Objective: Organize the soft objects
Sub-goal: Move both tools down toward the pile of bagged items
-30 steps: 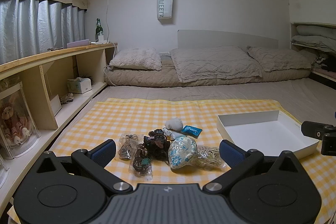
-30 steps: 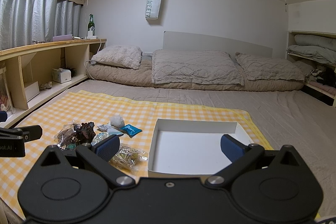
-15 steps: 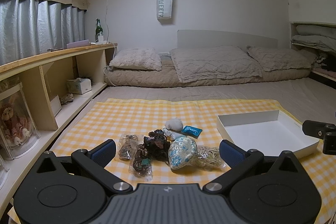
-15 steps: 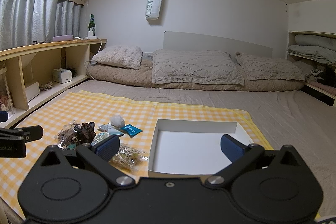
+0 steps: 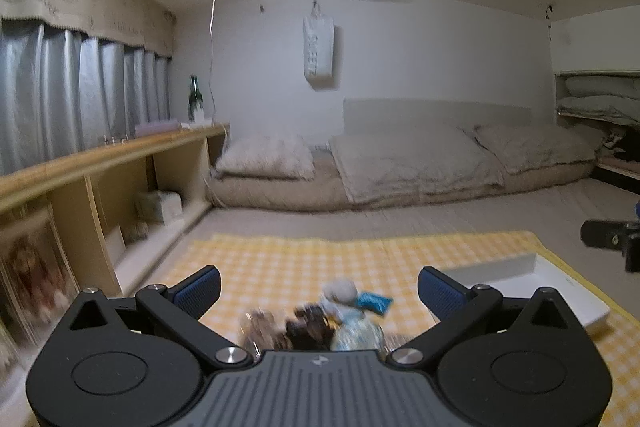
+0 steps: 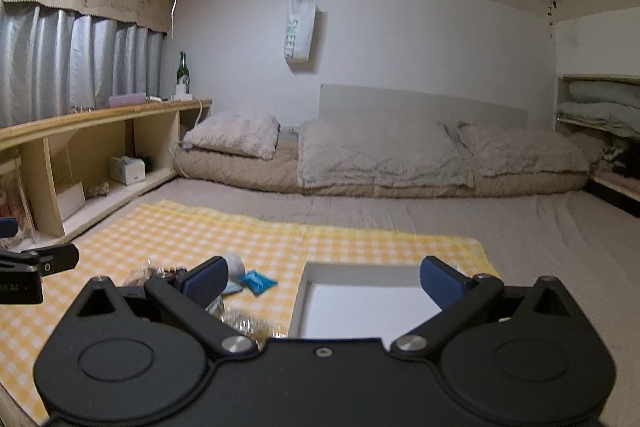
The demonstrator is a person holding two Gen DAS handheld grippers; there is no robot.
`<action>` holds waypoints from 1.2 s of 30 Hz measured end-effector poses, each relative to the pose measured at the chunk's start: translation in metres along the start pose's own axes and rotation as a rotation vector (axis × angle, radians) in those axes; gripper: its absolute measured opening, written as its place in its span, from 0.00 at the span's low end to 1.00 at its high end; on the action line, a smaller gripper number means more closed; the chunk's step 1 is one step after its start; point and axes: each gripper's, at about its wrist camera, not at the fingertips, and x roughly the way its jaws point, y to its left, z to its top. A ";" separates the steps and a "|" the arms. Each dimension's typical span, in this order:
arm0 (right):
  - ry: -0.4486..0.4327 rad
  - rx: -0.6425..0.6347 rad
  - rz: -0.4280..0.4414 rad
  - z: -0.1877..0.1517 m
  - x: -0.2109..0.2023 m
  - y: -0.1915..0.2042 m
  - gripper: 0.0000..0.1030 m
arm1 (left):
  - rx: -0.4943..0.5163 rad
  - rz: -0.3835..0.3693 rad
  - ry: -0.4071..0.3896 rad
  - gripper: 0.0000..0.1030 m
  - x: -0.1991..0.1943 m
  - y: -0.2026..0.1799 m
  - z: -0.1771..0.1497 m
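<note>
A small pile of soft objects (image 5: 316, 323) lies on the yellow checked cloth (image 5: 304, 259): a white fluffy ball (image 5: 340, 291), a blue packet (image 5: 374, 303), a floral pouch (image 5: 358, 333) and dark items in clear bags. A white shallow box (image 6: 360, 303) sits to their right, empty. My left gripper (image 5: 318, 289) is open above the pile, holding nothing. My right gripper (image 6: 324, 279) is open above the box's left edge, holding nothing. The ball (image 6: 236, 265) and packet (image 6: 258, 282) also show in the right wrist view.
A wooden shelf unit (image 5: 100, 179) runs along the left wall with a tissue box (image 6: 128, 169) and a green bottle (image 6: 183, 69). Bedding and pillows (image 6: 380, 155) lie at the back. Grey carpet surrounds the cloth.
Both grippers have tilted upward, so the pile and box sit lower in view and the ceiling light shows. The left view is blurred from motion. Both stay open.
</note>
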 end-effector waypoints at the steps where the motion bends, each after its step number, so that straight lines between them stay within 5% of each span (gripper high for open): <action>1: -0.006 -0.006 0.007 0.007 0.002 -0.002 1.00 | 0.010 0.008 -0.012 1.00 0.002 0.001 0.007; 12: -0.082 -0.062 0.052 0.076 0.041 0.001 1.00 | 0.036 0.087 -0.057 1.00 0.052 0.014 0.070; 18: -0.099 -0.067 0.124 0.088 0.086 0.005 1.00 | 0.007 0.093 0.028 1.00 0.102 0.026 0.064; 26: 0.109 0.023 0.181 0.053 0.164 0.006 1.00 | -0.018 0.096 0.188 1.00 0.163 0.045 0.022; 32: 0.182 -0.044 0.186 0.030 0.200 0.020 1.00 | -0.003 0.042 0.295 1.00 0.190 0.055 -0.004; 36: 0.244 -0.118 0.266 0.020 0.223 0.029 1.00 | -0.042 -0.008 0.392 1.00 0.203 0.061 -0.022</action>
